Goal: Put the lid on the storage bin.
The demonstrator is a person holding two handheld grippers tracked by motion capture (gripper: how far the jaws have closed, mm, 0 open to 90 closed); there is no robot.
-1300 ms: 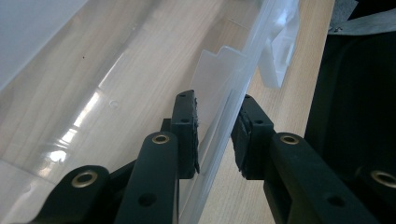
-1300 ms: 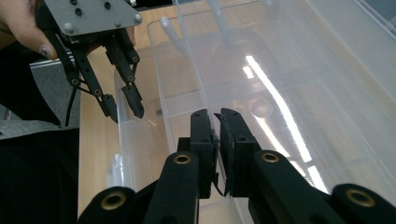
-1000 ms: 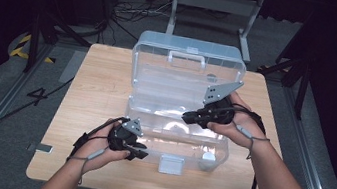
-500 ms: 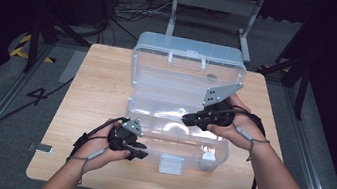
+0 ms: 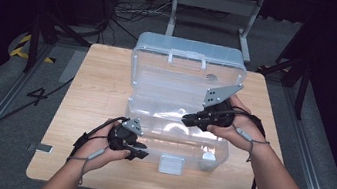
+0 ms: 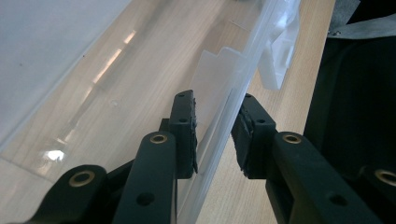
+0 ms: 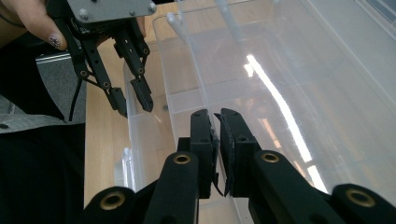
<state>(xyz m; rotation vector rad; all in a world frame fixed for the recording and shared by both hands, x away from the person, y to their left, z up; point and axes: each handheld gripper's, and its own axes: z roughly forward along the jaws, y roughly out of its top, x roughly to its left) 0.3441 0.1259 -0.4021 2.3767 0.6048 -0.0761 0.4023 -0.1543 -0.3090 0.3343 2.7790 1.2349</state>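
A clear plastic storage box (image 5: 185,77) lies open on the wooden table (image 5: 96,89), its lid standing up at the back. My left gripper (image 5: 140,154) straddles the box's front wall (image 6: 243,65) near its left corner. Its jaws have just been opening, and the wall runs between the pads (image 6: 189,126) with a gap on the outer side. My right gripper (image 5: 187,120) reaches over the box's middle. In the right gripper view it (image 7: 217,116) is shut on the thin rim of a clear inner wall (image 7: 187,60), and the left gripper (image 7: 133,100) shows beyond it.
A white latch (image 5: 171,164) hangs from the box's front wall, and a small white piece (image 5: 207,157) sits in the front right corner. Bare table lies left of the box. Dark floor, cables and a metal stand (image 5: 215,3) surround the table.
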